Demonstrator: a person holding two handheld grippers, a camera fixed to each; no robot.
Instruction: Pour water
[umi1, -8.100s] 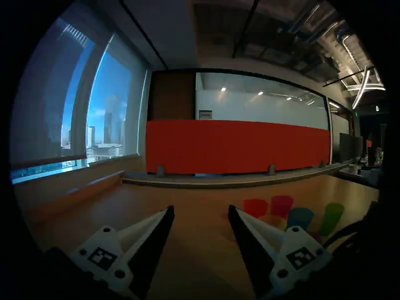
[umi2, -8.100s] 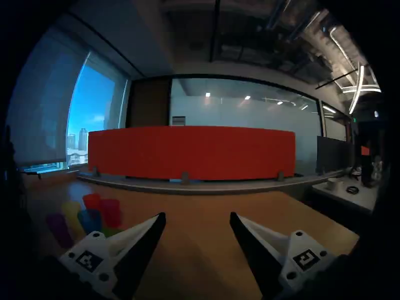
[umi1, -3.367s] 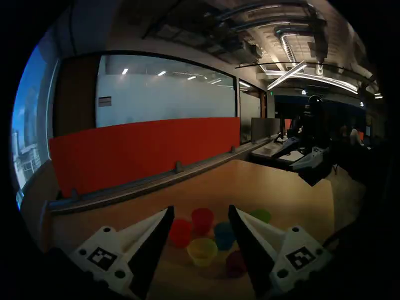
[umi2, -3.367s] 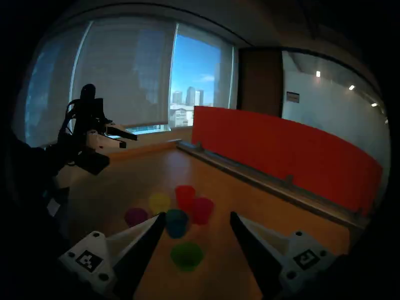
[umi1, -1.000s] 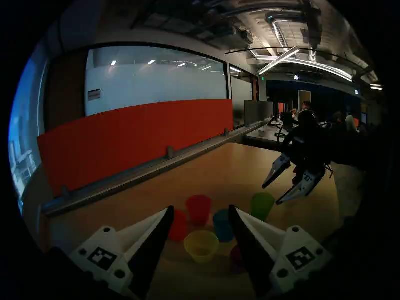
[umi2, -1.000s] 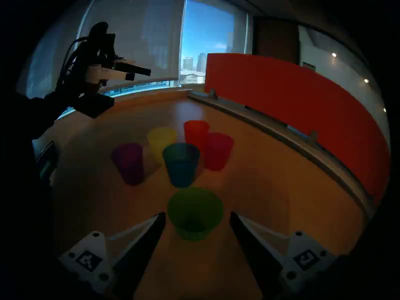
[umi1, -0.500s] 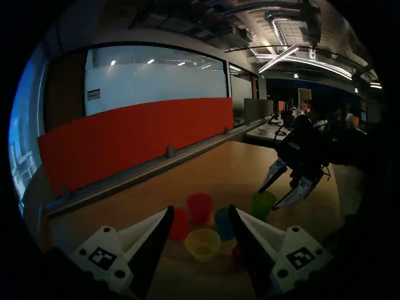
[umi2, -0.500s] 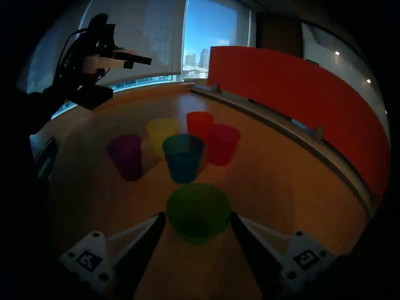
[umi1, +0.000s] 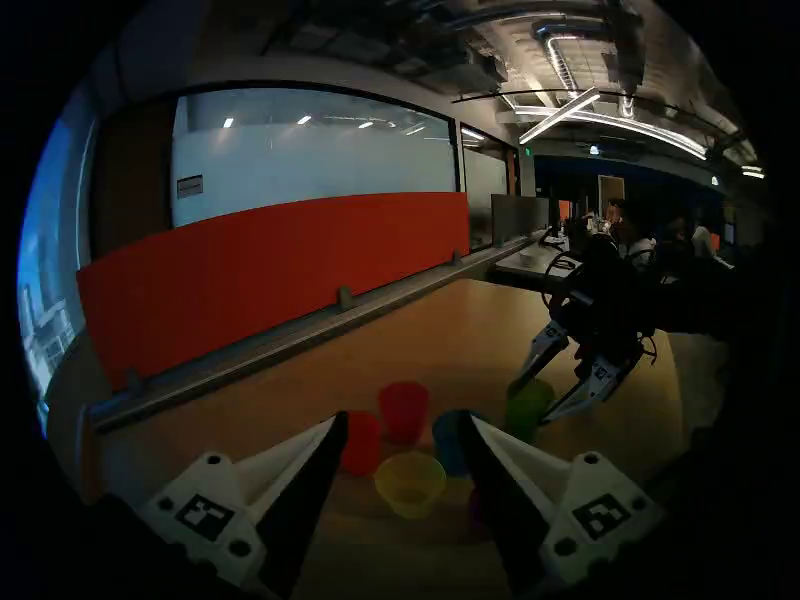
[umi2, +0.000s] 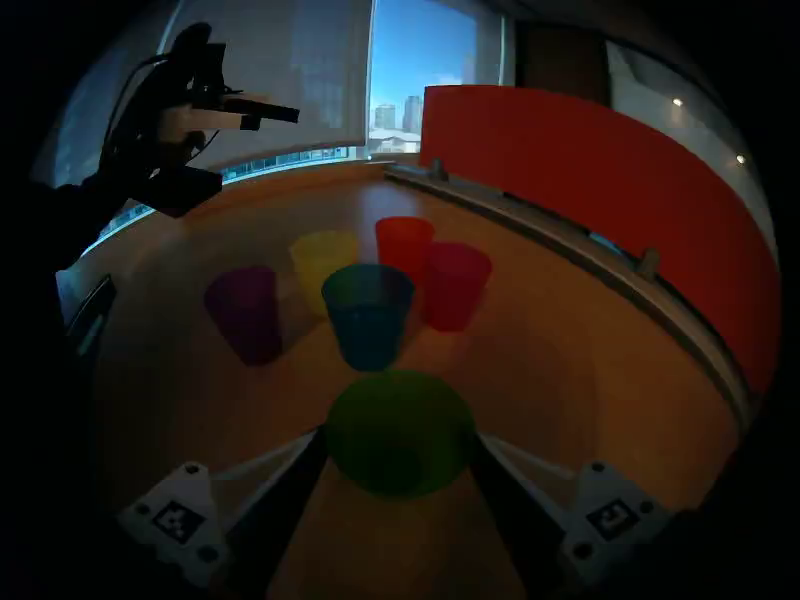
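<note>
Right gripper view: green cup (umi2: 400, 442) rim spans right gripper (umi2: 396, 432)

On the table (umi2: 560, 340), one cup (umi2: 400, 435) is sitting at lower centre of the right gripper view; five more cups (umi2: 368, 315) are standing behind it, mid-frame, a partition (umi2: 600, 190) running along the upper right.

jaws of the left gripper (umi1: 400, 420) stand apart above the bench (umi1: 450, 340), framing a yellow cup (umi1: 410, 483); two red cups (umi1: 404, 410) and a blue cup (umi1: 450, 440) sit just beyond. farther off, the right gripper (umi1: 531, 404) straddles a green cup (umi1: 527, 400).
</note>
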